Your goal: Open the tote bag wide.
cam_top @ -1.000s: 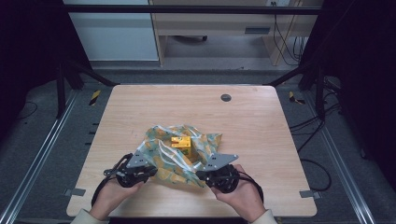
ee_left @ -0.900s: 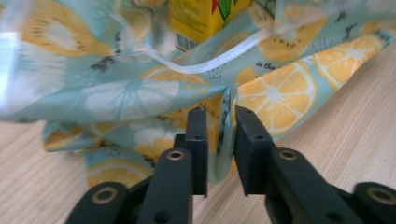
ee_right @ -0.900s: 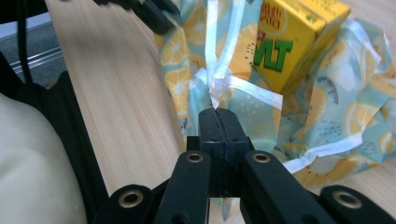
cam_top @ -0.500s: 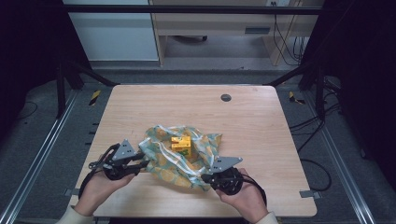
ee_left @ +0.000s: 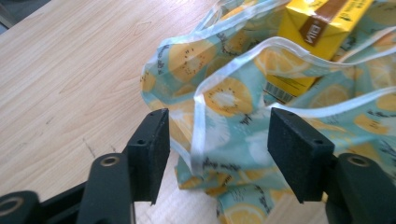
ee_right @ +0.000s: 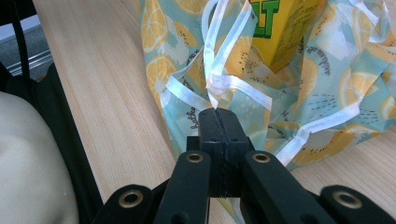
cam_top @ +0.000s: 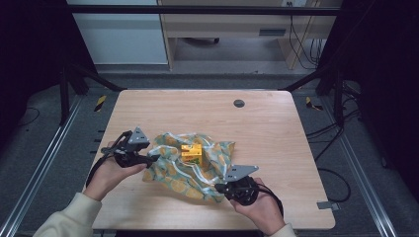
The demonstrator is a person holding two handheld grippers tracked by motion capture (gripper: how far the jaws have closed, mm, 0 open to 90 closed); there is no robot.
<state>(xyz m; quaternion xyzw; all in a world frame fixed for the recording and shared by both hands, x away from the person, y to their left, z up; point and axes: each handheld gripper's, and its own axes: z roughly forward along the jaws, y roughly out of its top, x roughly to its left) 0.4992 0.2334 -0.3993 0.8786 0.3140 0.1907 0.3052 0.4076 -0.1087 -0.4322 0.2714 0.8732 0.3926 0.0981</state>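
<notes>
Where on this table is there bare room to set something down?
The far half of the table around the dark round grommet, plus the right strip. The near middle is crowded: fruit-print bag, yellow carton and both hand-held grippers.

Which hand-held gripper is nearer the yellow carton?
Left hand-held gripper, though narrowly: open, just left of the yellow cardboard carton. Right hand-held gripper sits below-right, shut on the fruit-print fabric bag.

Your desk [cam_top: 276, 123] is a pale wood-grain top with rounded corners, set on a dark floor. A small round dark cap [cam_top: 239, 103] sits flush in it near the far edge, right of centre. On the near half lies a crumpled teal fabric bag [cam_top: 173, 170] printed with citrus slices and edged in white tape, with a yellow carton [cam_top: 191, 154] sitting in it.
</notes>
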